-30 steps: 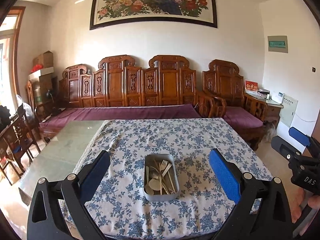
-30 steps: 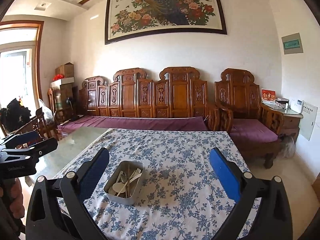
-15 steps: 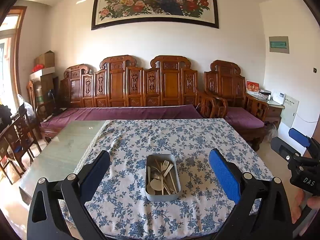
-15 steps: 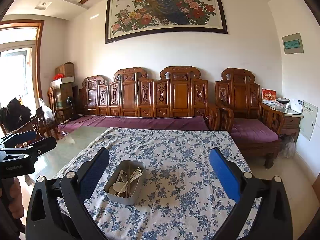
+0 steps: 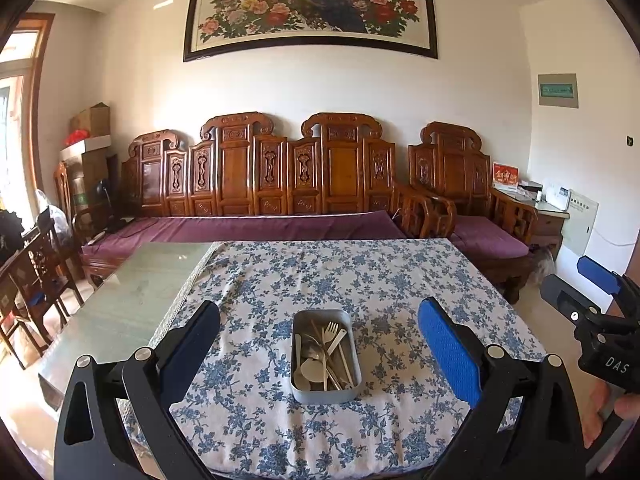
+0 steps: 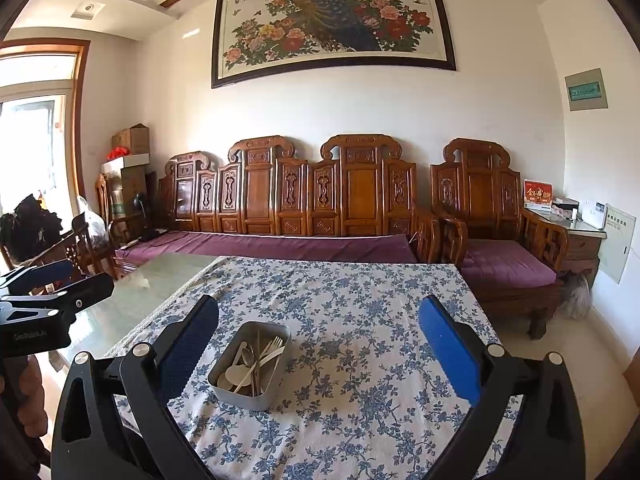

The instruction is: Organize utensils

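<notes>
Left wrist view first. Left gripper [image 5: 320,344] hanging above the near end of the desk [image 5: 132,300], jaws spread wide, holding nothing, touching nothing. Grey metal tin [image 5: 326,356] sitting on the blue floral tablecloth [image 5: 340,276], framed right between the two fingers [image 5: 448,352] but well below and beyond them. Inside the tin, a jumble of utensils [image 5: 324,356]: a pale fork [image 5: 330,330] with tines toward the far end, a round pale spoon [image 5: 312,370] near the front, thin sticks that look like chopsticks, some metal pieces too tangled to sort out. Tablecloth covering the right part of the desk; bare greenish glass showing on the left. Over at the right edge, the right gripper [image 5: 580,288] poking in, off the desk's side, jaws parted and empty, a bit of hand [image 5: 616,420] visible under it.

Now the right wrist view. Right gripper [image 6: 320,340] also up above the desk [image 6: 160,280], jaws wide apart, gripping nothing. Tin [image 6: 250,364] lying left of centre, just beside the left finger [image 6: 188,348] in the picture, not touched by it. Utensils [image 6: 252,364] all inside, fork [image 6: 272,346] leaning across the top, spoon [image 6: 234,374] near the front wall. Tablecloth [image 6: 360,320] bare to the right of the tin. Left gripper [image 6: 52,284] peeking in at the left edge, out over the glass side, jaws apart, empty. Carved wooden sofa [image 6: 320,200] and a peacock painting [image 6: 332,24] behind.
</notes>
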Motion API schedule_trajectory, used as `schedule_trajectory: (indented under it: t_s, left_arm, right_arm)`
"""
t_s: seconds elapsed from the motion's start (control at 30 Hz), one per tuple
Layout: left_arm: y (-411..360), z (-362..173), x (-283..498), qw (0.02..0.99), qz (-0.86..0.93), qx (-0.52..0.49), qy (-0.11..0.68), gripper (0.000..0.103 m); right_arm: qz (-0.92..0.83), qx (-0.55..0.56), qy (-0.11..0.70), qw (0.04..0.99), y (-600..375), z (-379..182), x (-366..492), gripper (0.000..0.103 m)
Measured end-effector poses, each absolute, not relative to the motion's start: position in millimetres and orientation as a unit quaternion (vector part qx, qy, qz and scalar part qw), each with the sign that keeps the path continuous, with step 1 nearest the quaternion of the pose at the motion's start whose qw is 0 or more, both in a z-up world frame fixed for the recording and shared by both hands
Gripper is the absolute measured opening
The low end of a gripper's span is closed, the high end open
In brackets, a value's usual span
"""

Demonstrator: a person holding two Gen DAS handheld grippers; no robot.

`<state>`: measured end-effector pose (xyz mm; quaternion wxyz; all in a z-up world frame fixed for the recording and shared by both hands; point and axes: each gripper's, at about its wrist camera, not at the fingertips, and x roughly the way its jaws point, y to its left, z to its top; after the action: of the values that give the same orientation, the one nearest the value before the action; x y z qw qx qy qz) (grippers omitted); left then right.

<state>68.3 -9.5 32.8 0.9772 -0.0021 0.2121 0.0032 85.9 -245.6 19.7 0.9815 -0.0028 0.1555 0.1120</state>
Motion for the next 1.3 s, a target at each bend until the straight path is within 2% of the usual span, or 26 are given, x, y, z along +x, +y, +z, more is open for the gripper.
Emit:
schedule_trajectory:
  t_s: [1.3]
  left_arm:
    - [-17.4,41.6,59.5,0.979,-0.005,-0.003,0.203,0.096]
  right_arm:
    - [0.111,-0.002,0.153,0.982,-243.0,23.0,84.3,0.101]
